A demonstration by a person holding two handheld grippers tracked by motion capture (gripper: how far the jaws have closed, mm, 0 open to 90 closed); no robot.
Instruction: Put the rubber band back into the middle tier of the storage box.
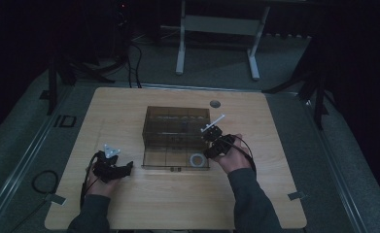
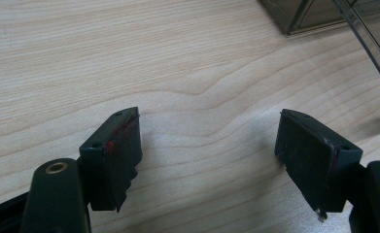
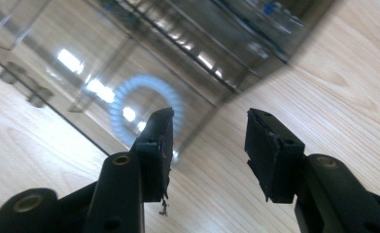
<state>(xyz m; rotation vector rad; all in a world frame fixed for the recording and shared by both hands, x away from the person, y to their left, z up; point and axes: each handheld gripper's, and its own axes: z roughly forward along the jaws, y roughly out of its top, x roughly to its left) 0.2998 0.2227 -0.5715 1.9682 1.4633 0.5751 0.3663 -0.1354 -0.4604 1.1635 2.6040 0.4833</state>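
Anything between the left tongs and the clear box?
Nothing: bare wooden table separates the left tongs from the clear box, shown in the high view.

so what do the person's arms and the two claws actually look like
Both arms wear dark grey long sleeves. Each hand holds a black claw with two blocky, flat-faced black jaws on rounded black arms with brass-coloured screw holes. The left claw carries a pale grey three-cornered plate; the right claw has a white plate and rod on top. Black cables trail from them.
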